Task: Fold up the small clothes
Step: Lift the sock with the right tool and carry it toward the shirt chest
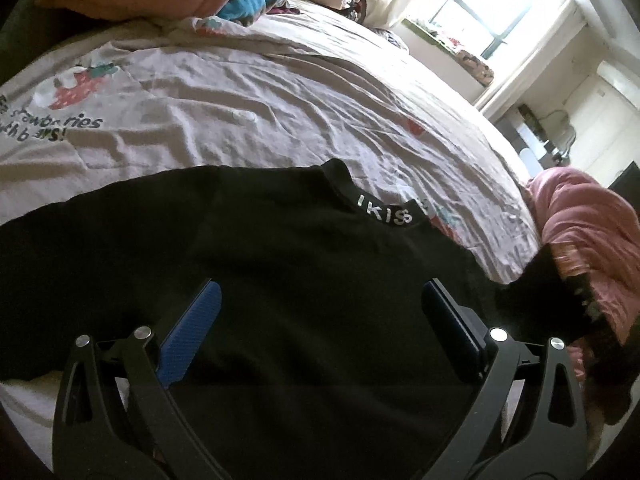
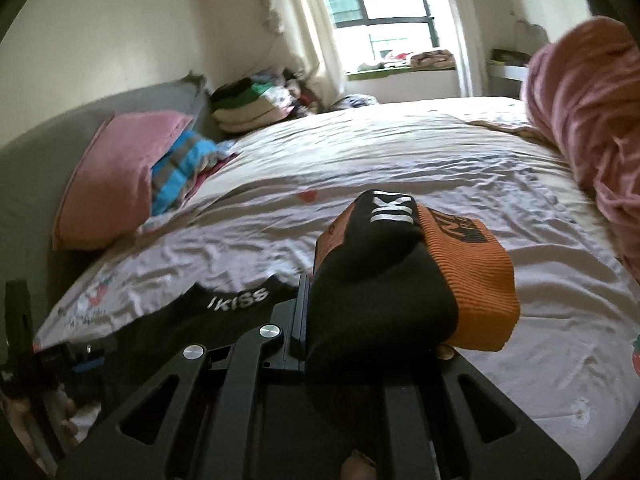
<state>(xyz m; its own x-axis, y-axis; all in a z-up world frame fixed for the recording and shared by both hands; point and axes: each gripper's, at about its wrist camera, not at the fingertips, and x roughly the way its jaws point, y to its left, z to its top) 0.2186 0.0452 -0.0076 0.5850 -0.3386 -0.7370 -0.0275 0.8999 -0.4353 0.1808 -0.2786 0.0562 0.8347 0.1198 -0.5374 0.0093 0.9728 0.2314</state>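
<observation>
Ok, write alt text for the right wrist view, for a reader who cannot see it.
The right gripper is clamped on a bunched black and orange garment, lifted above a wrinkled pale bedsheet. A black collar printed IKISS lies lower left; a pink pillow leans against the headboard, a window beyond.

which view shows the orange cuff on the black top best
The right wrist view: the orange cuff fills the middle, bunched in the shut right tool, ribbing and dark print visible. The left wrist view shows only a dim orange strip at the right edge beside the pink blanket.
</observation>
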